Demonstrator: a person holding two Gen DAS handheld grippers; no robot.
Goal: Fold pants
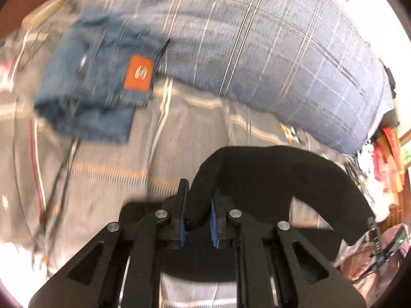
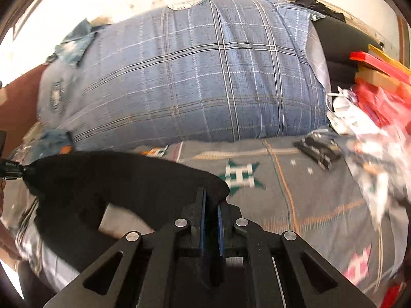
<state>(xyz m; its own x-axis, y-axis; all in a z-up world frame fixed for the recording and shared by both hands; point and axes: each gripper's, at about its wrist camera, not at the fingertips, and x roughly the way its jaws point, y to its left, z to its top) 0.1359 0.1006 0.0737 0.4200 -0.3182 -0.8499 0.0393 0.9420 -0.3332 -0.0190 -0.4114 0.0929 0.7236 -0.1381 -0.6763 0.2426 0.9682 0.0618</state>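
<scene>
1. Gripping black pants, your left gripper has its blue-padded fingers clenched on a bunched fold of the cloth, low in the left wrist view near 6 o'clock.
2. From that pinch the pants arch up and sweep toward 3 o'clock, then drop back down at the right, lifted above the bedspread.
3. Your right gripper is likewise clamped on the pants, fingers nearly together with cloth between them.
4. In the right wrist view the pants run from the fingertips out to 9 o'clock, where the far end is pinched by the other gripper at the frame edge.
5. So the garment hangs stretched between both your grippers, over the grey patterned bedspread.
6. Folded jeans with an orange patch lie on the bedspread at about 10 o'clock in the left view, touching a big blue plaid pillow.
7. That pillow fills 12 o'clock in the right view.
8. Red and white clutter sits at 3 o'clock there; motion blur hides what it is.
</scene>
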